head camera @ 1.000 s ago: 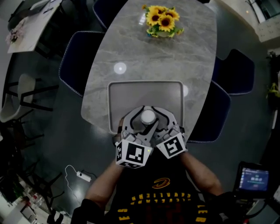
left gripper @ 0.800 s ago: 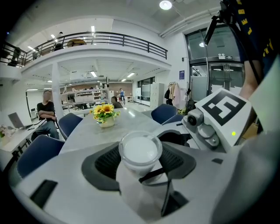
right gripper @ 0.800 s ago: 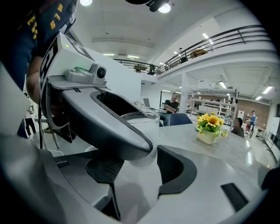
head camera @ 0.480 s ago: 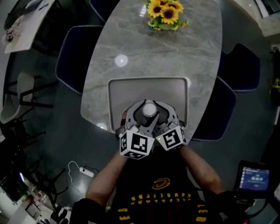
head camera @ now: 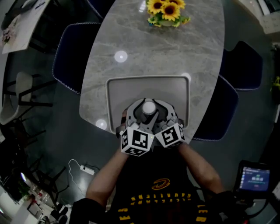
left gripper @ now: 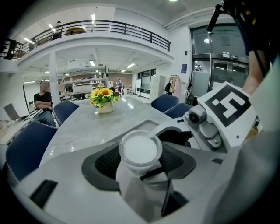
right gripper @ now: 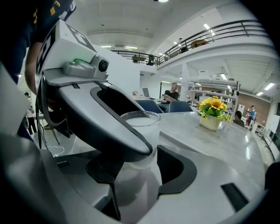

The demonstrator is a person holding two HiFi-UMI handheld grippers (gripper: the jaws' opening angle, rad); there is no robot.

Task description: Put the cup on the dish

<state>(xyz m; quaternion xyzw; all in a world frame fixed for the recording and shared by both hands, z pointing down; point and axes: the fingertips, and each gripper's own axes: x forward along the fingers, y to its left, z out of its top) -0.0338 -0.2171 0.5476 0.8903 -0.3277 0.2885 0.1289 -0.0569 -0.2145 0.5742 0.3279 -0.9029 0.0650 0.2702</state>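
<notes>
A translucent cup (head camera: 148, 106) with a white top is held between both grippers over the near part of the grey tray-like dish (head camera: 148, 80). My left gripper (head camera: 142, 113) is shut on the cup from the near left, and my right gripper (head camera: 156, 113) is shut on it from the near right. In the left gripper view the cup (left gripper: 140, 151) stands upright between the dark pads (left gripper: 103, 162), with the right gripper's marker cube (left gripper: 227, 107) close beside it. In the right gripper view the cup (right gripper: 146, 127) is partly hidden behind the left gripper's jaw.
The dish lies at the near end of an oval grey marble table (head camera: 131, 48). A pot of sunflowers (head camera: 165, 12) stands at the far end. Blue chairs (head camera: 72, 52) flank the table on both sides. A cable and power strip (head camera: 83, 169) lie on the floor at the left.
Both grippers, still together on the cup, have edged a little farther in over the dish. The head camera has also shifted slightly.
</notes>
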